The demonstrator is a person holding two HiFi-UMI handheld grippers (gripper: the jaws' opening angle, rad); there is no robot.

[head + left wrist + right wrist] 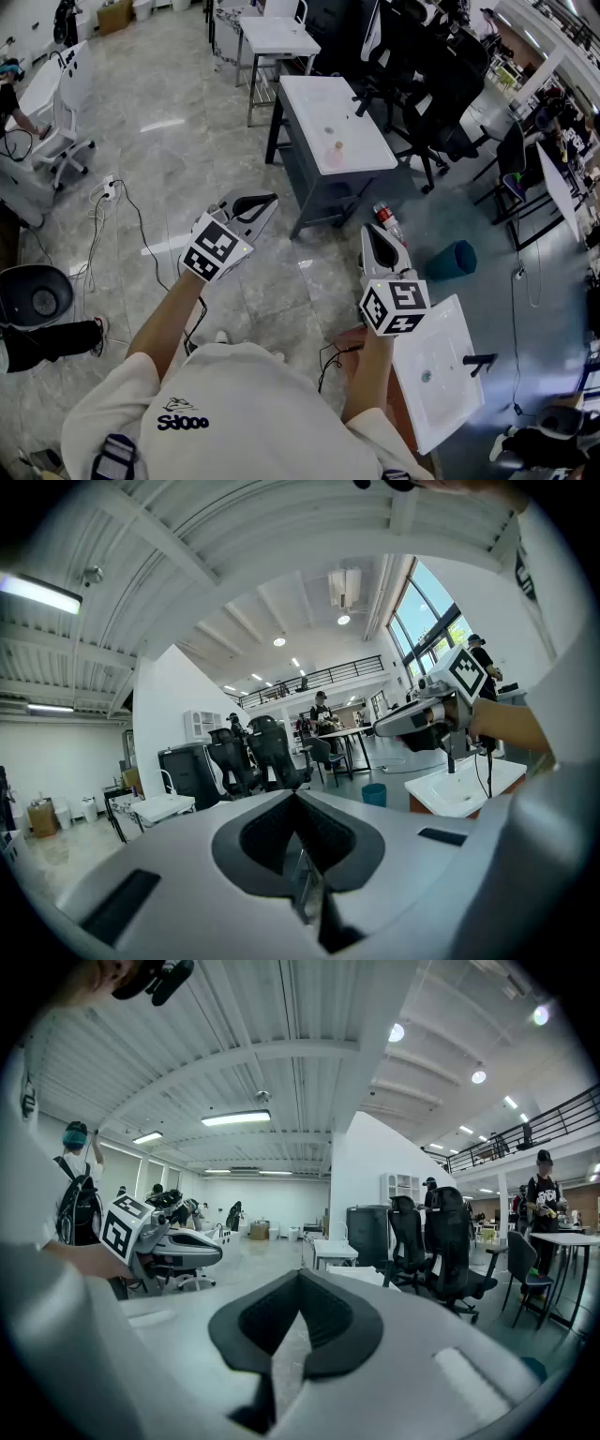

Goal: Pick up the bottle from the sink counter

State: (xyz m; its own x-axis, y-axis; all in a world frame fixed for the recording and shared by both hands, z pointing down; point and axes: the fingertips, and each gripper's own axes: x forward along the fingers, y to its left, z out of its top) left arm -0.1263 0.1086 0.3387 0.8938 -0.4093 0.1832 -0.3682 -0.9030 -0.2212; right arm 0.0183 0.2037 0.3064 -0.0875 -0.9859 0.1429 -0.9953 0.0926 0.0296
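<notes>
A clear bottle (388,223) with a red cap and label shows just past the tip of my right gripper (376,236), lower down, apparently on the floor beside the table. The white sink counter (448,392) with a black tap (478,361) stands at the lower right; no bottle shows on it. My right gripper (300,1272) is shut with nothing between its jaws. My left gripper (266,201) is held up at the left, level with the right one, and its jaws (296,794) are also shut and empty. The sink counter (459,789) appears in the left gripper view under the right gripper (427,722).
A white table (361,155) stands ahead, with black office chairs (422,84) behind it. A teal bin (452,260) sits on the floor to the right. Cables (117,202) trail over the floor at the left, near a black round tub (36,298).
</notes>
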